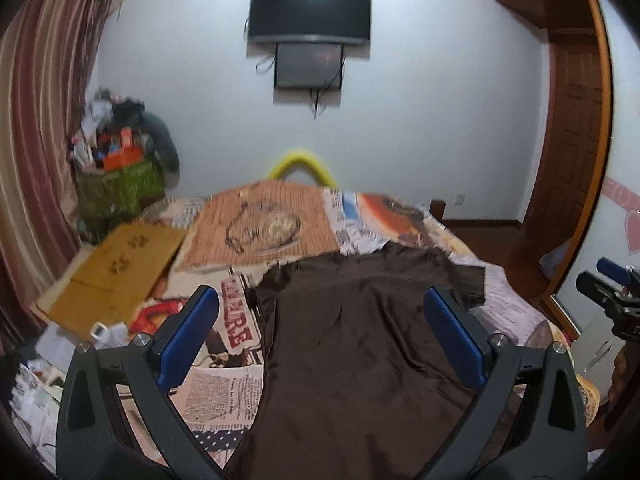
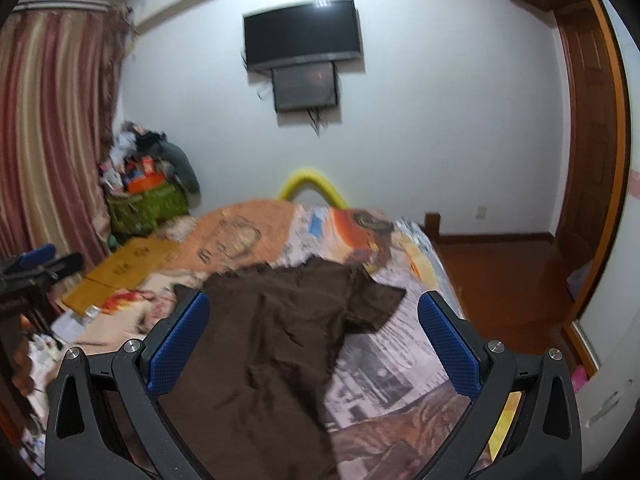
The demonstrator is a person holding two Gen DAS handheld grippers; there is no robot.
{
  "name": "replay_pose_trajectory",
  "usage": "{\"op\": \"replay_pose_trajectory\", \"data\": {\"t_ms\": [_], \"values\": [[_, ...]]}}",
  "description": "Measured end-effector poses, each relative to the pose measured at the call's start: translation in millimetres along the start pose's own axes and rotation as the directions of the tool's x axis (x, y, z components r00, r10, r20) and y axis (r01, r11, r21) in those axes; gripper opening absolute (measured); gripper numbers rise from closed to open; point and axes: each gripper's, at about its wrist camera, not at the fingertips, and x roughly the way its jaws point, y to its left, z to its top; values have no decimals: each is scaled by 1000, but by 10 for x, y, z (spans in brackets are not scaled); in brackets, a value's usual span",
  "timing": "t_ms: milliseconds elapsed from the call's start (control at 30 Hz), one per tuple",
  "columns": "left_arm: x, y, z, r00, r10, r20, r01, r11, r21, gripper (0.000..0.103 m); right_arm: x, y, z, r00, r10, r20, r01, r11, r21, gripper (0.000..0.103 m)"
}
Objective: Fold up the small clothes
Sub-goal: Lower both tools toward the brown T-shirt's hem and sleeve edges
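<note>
From the left wrist, the left gripper (image 1: 318, 300) is hovering with jaws wide apart, holding nothing, as the brown shirt (image 1: 352, 344) is lying flat along the bed's (image 1: 516, 300) near middle. From the right wrist, the right gripper (image 2: 314, 306) is likewise gaping empty over the shirt (image 2: 272, 344), one sleeve reaching toward the bed's (image 2: 400, 344) right edge.

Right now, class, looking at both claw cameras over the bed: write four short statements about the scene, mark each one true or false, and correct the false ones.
1. The brown shirt lies spread on the bed. True.
2. The left claw is clamped on the shirt. False: its blue fingers stand wide apart above the cloth, gripping nothing.
3. A dark screen hangs on the far wall. True.
4. The right claw is shut. False: its jaws are wide open, with the shirt and the bedcover showing between them.
</note>
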Motion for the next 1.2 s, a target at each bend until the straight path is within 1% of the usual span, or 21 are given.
{"op": "replay_pose_trajectory", "data": {"t_ms": [133,233,300,400,467,567,600,733,767,833,867,933,1033,1100,1167,1200], "values": [[509,177,-41,997,29,-68,-30,999,-16,103,366,-257,-109,995,-33,-89,37,999,40,103],[888,303,-70,992,58,-109,-61,998,-17,103,581,-418,-173,987,-42,-152,54,996,72,99],[1139,387,-92,986,79,-148,-83,996,-23,103,722,-491,-207,979,-63,-195,78,995,69,96],[1436,528,-117,979,73,-193,-84,995,-52,103,857,-561,-220,970,-76,-230,90,995,49,92],[1647,648,-137,971,58,-233,-78,994,-75,103,954,-614,-224,967,-75,-244,88,995,41,89],[1924,834,-189,955,66,-290,-100,989,-106,103,1096,-698,-215,962,-76,-262,89,995,36,84],[2024,918,-212,949,58,-310,-102,987,-127,103,1141,-727,-204,960,-73,-271,86,996,38,84],[2331,1238,-289,923,42,-382,-131,969,-210,103,1324,-818,-167,954,-64,-294,82,995,51,74],[2419,1317,-310,916,30,-399,-134,963,-234,101,1375,-844,-164,953,-57,-297,77,995,56,71],[2530,1424,-337,906,7,-422,-133,953,-271,91,1475,-915,-163,949,-45,-313,70,995,70,67],[2596,1465,-348,900,-13,-435,-127,948,-291,89,1533,-945,-161,947,-40,-318,68,995,77,67],[2733,1515,-369,888,-64,-455,-106,936,-337,81,1629,-979,-162,944,-29,-330,64,994,94,66],[2912,1506,-389,871,-131,-473,-70,921,-384,74,1747,-1013,-156,938,-19,-346,56,994,98,63],[3012,1468,-403,857,-182,-483,-35,913,-405,73,1806,-1000,-135,938,-20,-347,53,995,84,63],[3136,1451,-441,831,-267,-488,15,888,-460,73,1861,-980,-109,938,-16,-347,45,996,75,63],[3207,1456,-459,823,-293,-486,27,875,-483,73,1875,-972,-94,939,-13,-343,39,997,70,63]]}}
